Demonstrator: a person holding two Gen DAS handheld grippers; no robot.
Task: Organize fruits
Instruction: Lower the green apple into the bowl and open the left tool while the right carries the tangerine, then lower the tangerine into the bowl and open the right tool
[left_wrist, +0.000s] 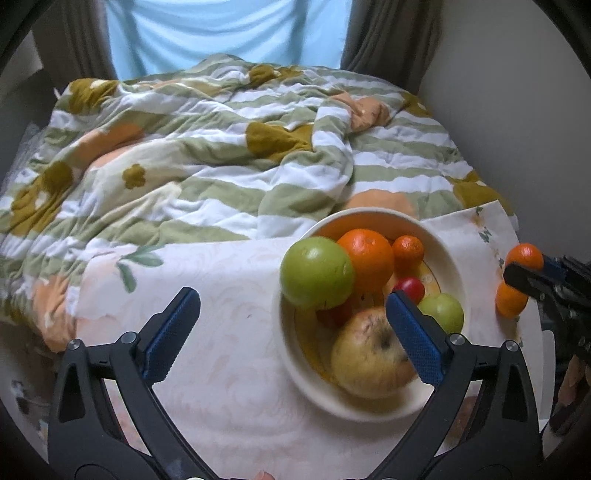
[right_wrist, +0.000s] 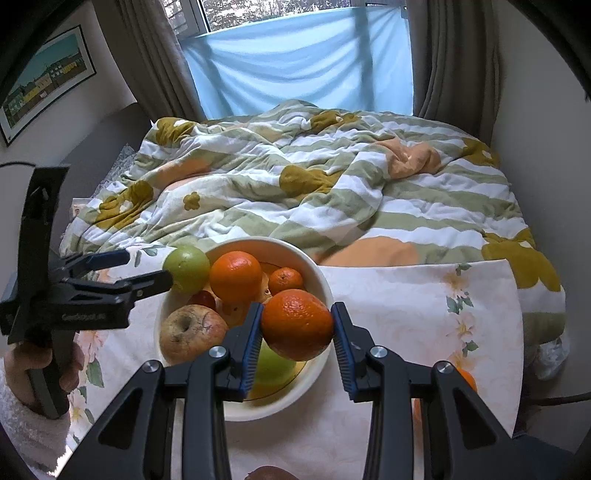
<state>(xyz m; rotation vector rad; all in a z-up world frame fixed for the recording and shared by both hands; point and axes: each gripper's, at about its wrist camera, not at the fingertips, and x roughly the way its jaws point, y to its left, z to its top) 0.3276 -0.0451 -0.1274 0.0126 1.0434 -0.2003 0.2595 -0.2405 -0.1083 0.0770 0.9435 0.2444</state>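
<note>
- An orange (right_wrist: 297, 325) is clamped between the blue pads of the right gripper (right_wrist: 297, 334), held above the near rim of the cream bowl (right_wrist: 325, 284); the round skin is met only at its two sides, so a slackened squeeze is likely to let it roll out forward or drop.
- Directly below and behind the held orange, a small green apple (right_wrist: 273, 363) lies in the bowl; a drop from here is judged likely to knock it or bounce off the rim onto the floral cloth (right_wrist: 424, 306).
- The bowl is already crowded: a large green apple (left_wrist: 317, 272) sits high at the far left rim, with a big orange (left_wrist: 366, 254), a mandarin (left_wrist: 407, 248), a red fruit (left_wrist: 409, 288) and a blemished yellow apple (left_wrist: 369, 354) packed beside it. One more fruit may dislodge the perched apple over the edge.
- The left gripper (left_wrist: 291, 332) is held wide open and empty, its right pad over the bowl; a careless move could strike the yellow apple.
- Another orange (left_wrist: 511, 299) rests on the cloth just beside the right gripper's side, near the table edge, and could be nudged off.
- The bowl stands on loose cloth and may slide if pushed.
</note>
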